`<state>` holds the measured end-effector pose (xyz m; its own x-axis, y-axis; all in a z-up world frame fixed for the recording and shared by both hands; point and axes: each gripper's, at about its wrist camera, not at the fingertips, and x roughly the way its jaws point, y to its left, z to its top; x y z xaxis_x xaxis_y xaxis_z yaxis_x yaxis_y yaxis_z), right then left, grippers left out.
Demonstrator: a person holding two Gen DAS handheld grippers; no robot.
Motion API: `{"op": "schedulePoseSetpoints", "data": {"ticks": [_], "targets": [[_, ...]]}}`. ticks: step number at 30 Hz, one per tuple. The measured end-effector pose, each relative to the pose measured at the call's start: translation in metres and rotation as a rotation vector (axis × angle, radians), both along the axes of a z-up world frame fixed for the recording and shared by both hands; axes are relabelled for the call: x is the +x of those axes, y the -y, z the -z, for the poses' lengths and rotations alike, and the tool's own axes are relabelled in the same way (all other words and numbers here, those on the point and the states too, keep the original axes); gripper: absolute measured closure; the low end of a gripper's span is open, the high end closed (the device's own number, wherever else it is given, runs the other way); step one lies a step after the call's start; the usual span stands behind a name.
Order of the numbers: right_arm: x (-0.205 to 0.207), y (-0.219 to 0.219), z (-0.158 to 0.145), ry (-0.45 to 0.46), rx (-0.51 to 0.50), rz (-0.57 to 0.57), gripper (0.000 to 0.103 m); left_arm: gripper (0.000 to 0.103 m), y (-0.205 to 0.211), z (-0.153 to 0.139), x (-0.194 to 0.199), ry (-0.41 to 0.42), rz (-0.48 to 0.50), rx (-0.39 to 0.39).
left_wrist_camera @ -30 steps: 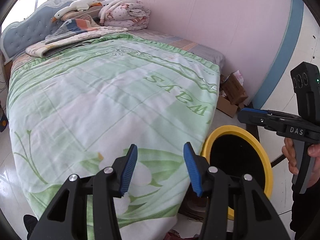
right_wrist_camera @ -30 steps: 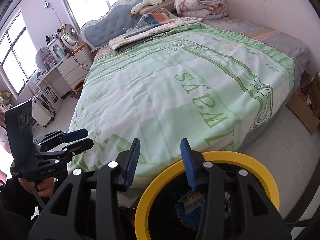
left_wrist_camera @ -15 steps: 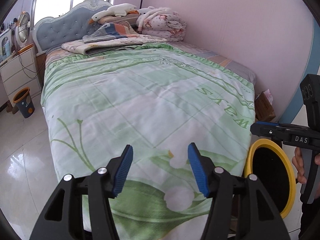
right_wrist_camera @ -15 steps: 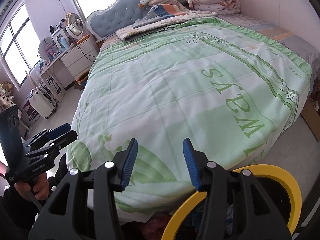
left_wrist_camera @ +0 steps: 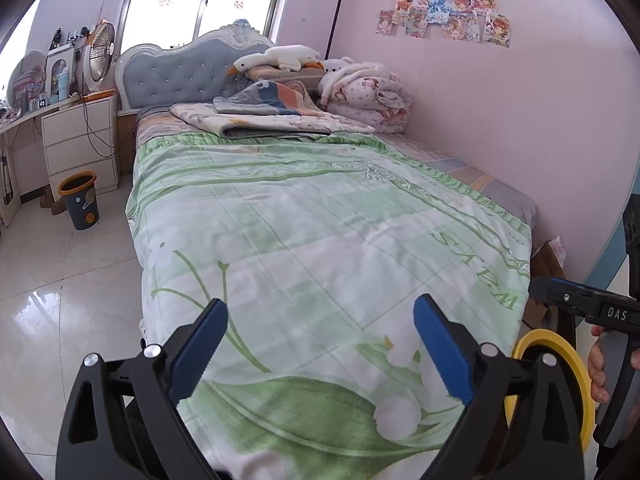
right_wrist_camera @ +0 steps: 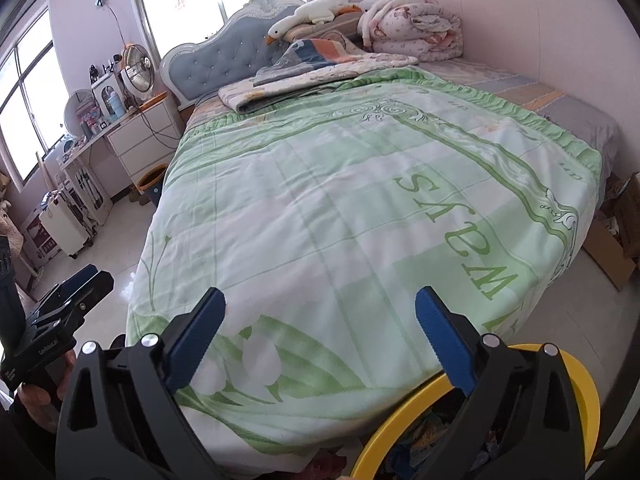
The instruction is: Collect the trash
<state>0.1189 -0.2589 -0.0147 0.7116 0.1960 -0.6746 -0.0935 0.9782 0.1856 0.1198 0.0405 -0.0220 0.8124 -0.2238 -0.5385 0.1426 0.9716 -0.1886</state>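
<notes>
Opening wider than a second ago, both grippers, left [left_wrist_camera: 320, 340] and right [right_wrist_camera: 320, 336], hold nothing above the quilt [left_wrist_camera: 320, 240]. The bin [right_wrist_camera: 576, 384] has slid toward the frame edge, and more headboard [left_wrist_camera: 188, 76] shows.

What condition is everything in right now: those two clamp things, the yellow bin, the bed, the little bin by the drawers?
left gripper: jaws opening, nothing between them.
right gripper: jaws opening, nothing between them.
yellow-rimmed bin: upright, lidless, wrappers inside.
green quilt: spread flat over the bed.
patterned blanket: folded near the headboard.
goose plush: lying on the pillows.
orange-rimmed bin: upright on the floor, contents hidden.
fan: running or not, cannot tell.
</notes>
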Motion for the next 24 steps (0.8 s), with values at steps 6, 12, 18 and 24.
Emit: {"op": "schedulePoseSetpoints", "data": {"ticks": [6, 12, 18, 24], "targets": [[-0.020, -0.010, -0.017, 0.117, -0.090, 0.067, 0.008, 0.008, 0.001, -0.010, -0.015, 0.065, -0.037, 0.023], [-0.036, -0.011, -0.025, 0.177, -0.072, 0.096, 0.008, 0.008, 0.000, -0.022, -0.035, 0.106, -0.057, 0.008], [-0.061, -0.020, -0.037, 0.282, -0.114, 0.148, 0.008, 0.008, 0.004, -0.036, -0.054, 0.136, -0.049, -0.005], [-0.067, -0.017, -0.039, 0.293, -0.095, 0.158, 0.008, 0.008, 0.011, -0.044, -0.066, 0.180, -0.044, 0.014]]}}
